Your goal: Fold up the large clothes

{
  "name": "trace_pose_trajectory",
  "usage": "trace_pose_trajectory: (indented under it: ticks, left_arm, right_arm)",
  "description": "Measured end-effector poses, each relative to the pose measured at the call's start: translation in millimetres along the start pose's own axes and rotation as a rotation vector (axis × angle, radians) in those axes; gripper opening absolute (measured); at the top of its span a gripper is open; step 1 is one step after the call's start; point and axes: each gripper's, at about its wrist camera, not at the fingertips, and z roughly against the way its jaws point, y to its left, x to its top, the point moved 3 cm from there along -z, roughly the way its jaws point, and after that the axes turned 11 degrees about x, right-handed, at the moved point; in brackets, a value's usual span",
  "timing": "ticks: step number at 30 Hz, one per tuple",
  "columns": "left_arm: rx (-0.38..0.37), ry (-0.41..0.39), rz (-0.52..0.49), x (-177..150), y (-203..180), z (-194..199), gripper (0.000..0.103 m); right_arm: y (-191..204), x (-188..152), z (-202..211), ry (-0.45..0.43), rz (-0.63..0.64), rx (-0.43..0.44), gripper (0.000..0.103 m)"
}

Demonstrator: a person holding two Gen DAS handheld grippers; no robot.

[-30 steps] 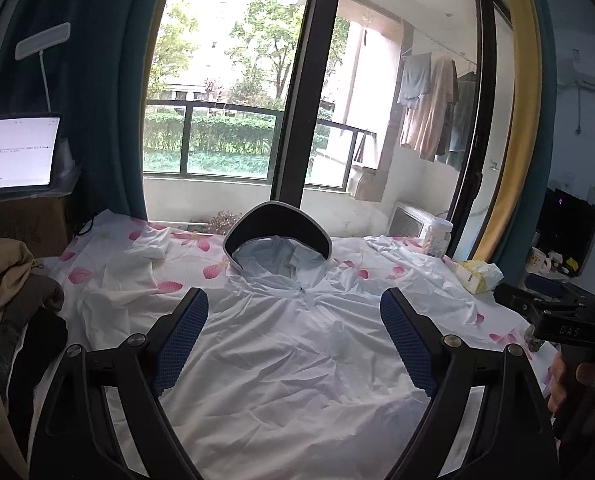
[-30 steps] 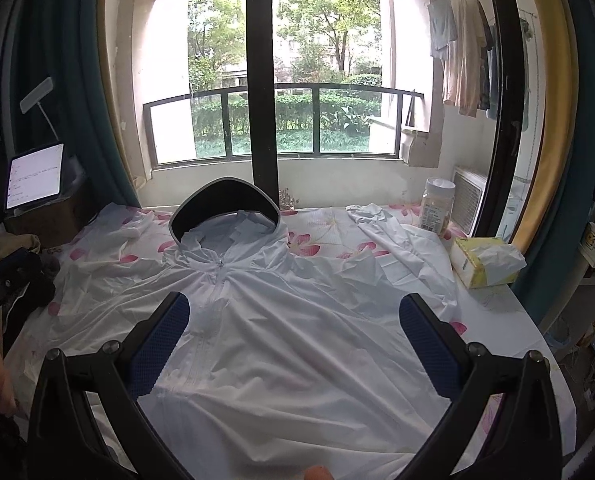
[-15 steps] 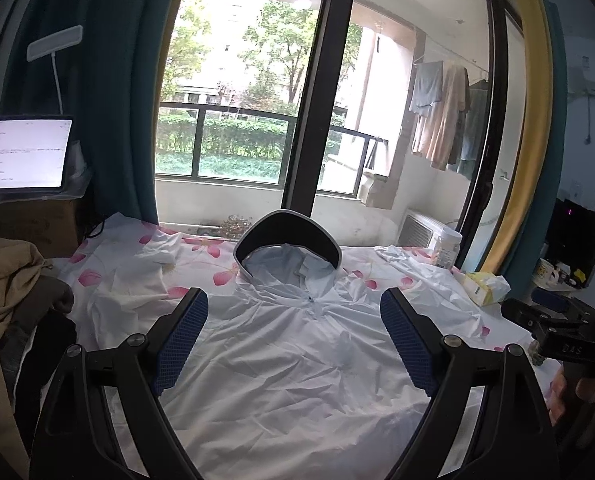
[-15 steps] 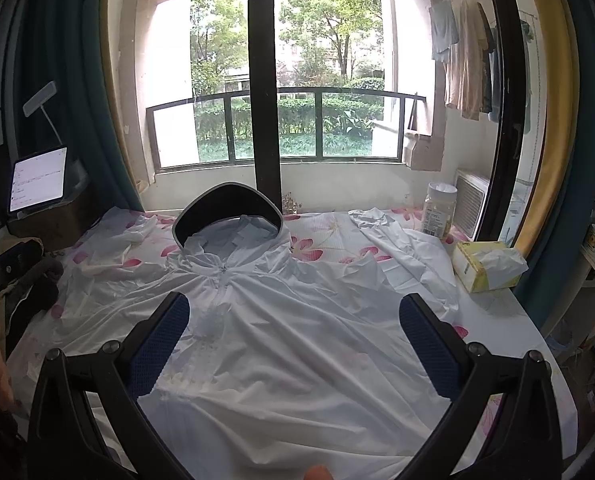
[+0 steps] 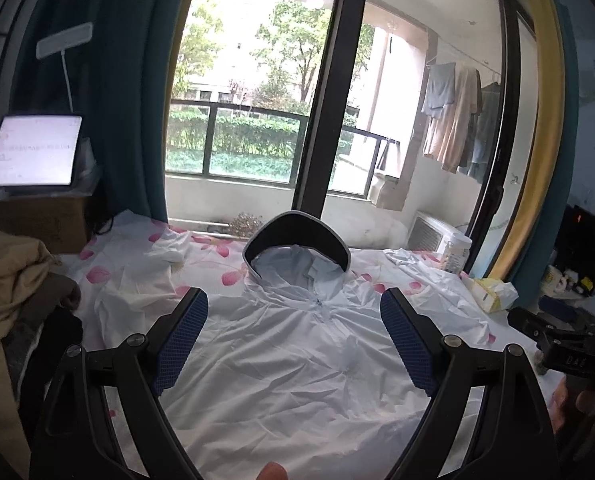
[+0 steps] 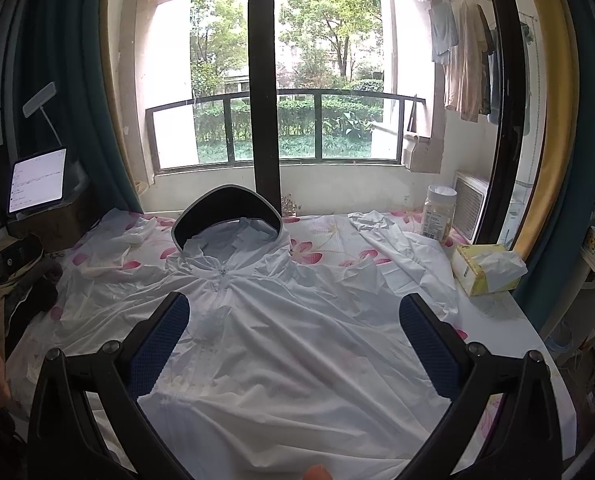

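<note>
Left wrist view: left gripper (image 5: 294, 338) w/ jaws spread wide, nothing between them, held above the jacket (image 5: 297, 364). Jacket is white, hooded, lying front-up & spread flat but wrinkled on the surface (image 5: 109, 272), which has a white cover w/ pink petal print. Hood (image 5: 297, 252) w/ dark brim points toward the window (image 5: 257, 120); zip runs down from the collar. Left sleeve lies out to the side, crumpled. Tan clothes (image 5: 5, 280) piled at the left edge, lit tablet (image 5: 33, 150) beyond them by the teal curtain. Right gripper's body shows at the far right edge, w/ a hand (image 5: 585, 404) partly visible below it. Right wrist view: right gripper (image 6: 295, 344) also w/ jaws wide apart, empty, over the jacket (image 6: 297, 340) approx. mid-chest. Right sleeve (image 6: 393, 244) stretches toward the far right corner, its end near a jar (image 6: 439, 212). Tissue box (image 6: 485, 268) sits at the surface's right edge, just beside the sleeve. Laundry (image 6: 465, 48) hangs outside on the balcony. A fingertip (image 6: 317, 472) peeks in at the bottom edge.
</note>
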Motion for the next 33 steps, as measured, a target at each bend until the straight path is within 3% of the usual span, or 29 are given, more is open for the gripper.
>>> trace_pose_trajectory:
  ticks: [3,12,14,19,26,31,33]
  left_arm:
    - [-0.035,-0.010,0.002,0.1,2.3,0.5,0.090]
    - [0.010,-0.092,-0.007,4.8,2.9,-0.9,0.090]
    - [-0.012,-0.116,-0.001,7.5,1.7,-0.9,0.090]
    - [0.005,-0.117,-0.024,14.4,-6.5,-9.2,0.090]
    - [0.030,0.012,-0.052,23.5,-22.2,-41.9,0.091]
    - [0.182,0.046,-0.035,31.0,-32.6,-68.0,0.091]
    - [0.196,0.067,-0.054,31.8,-40.2,-81.1,0.091]
  right_arm:
    - [-0.2,0.1,-0.2,0.001,0.000,-0.002,0.103]
    - [-6.7,4.1,-6.7,0.005,-0.002,0.002,0.103]
    - [-8.9,5.9,-9.1,0.006,-0.003,0.001,0.103]
    - [-19.6,12.2,-15.4,0.004,-0.001,-0.007,0.103]
    - [-64.3,29.5,-31.1,0.010,0.005,-0.038,0.103]
    - [-102.9,42.9,-51.0,0.030,0.026,-0.039,0.103]
    - [-114.9,46.6,-60.4,0.041,0.023,-0.013,0.103]
